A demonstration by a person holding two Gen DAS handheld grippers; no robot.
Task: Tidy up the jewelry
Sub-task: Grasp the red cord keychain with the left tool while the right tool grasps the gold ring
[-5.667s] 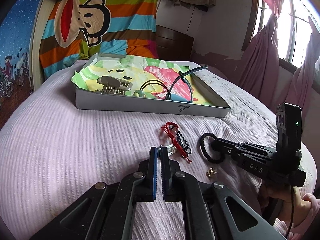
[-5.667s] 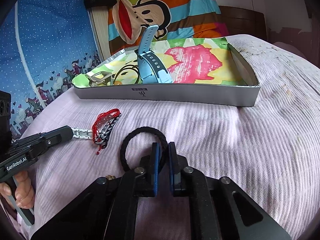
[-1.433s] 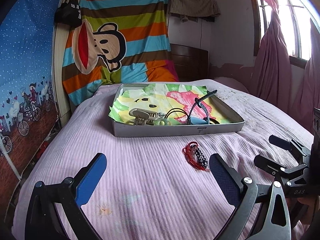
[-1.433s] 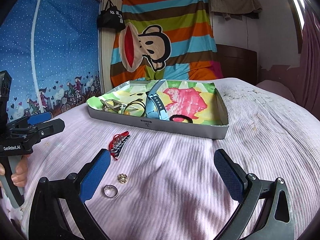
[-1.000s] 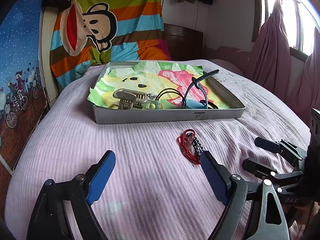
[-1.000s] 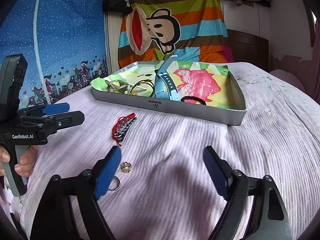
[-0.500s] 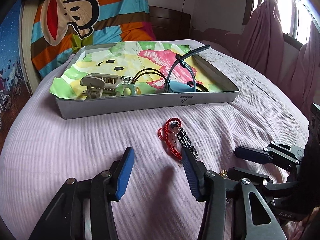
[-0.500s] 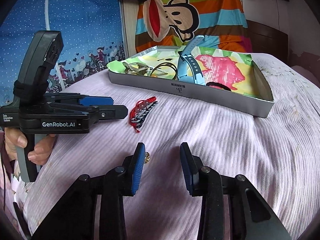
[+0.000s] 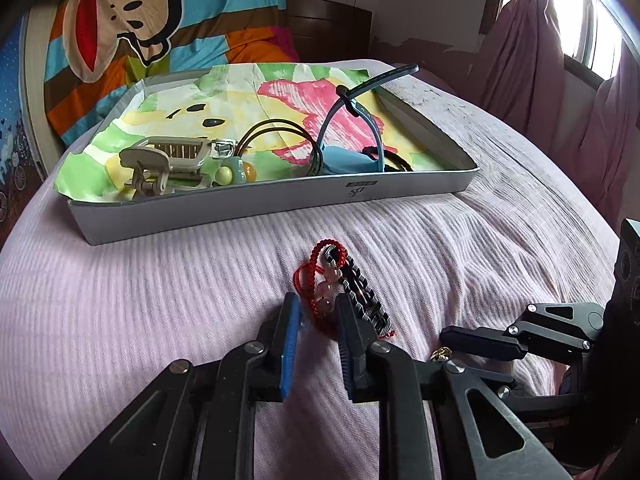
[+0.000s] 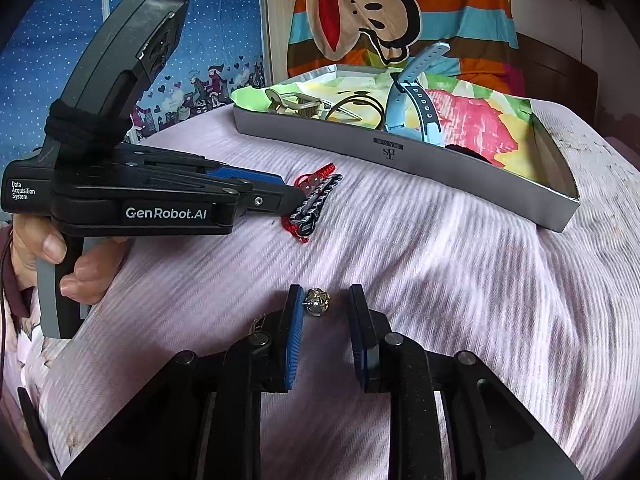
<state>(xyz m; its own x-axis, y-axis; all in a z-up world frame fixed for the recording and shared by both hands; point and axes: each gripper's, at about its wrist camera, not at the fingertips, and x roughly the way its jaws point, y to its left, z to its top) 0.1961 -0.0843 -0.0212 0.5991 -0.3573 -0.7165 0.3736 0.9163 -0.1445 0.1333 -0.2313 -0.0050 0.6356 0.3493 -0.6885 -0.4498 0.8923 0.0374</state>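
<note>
A red cord bracelet with pink beads [image 9: 320, 300] lies on the pink bedspread, with a black-and-white braided bracelet [image 9: 368, 296] beside it. My left gripper [image 9: 318, 308] has its closing jaws astride the red bracelet, and a sliver of bedspread still shows by the left pad. From the right wrist view, the left gripper [image 10: 294, 196] has its tips at the bracelets [image 10: 314, 204]. My right gripper [image 10: 326, 308] is closing around a small gold ornament [image 10: 317, 301], which sits near the left pad and clear of the right one. A ring [image 10: 258, 324] peeks out behind that finger.
A shallow grey tray [image 9: 280, 204] lined with colourful paper sits farther up the bed. It holds a beige claw clip [image 9: 168, 164], hair ties [image 9: 280, 136] and a blue watch strap [image 9: 352, 120]. A striped monkey blanket hangs behind it and pink curtains hang at the right.
Both grippers came down toward the bedspread and narrowed from wide open. The left now brackets the red bracelet and the right brackets the gold ornament.
</note>
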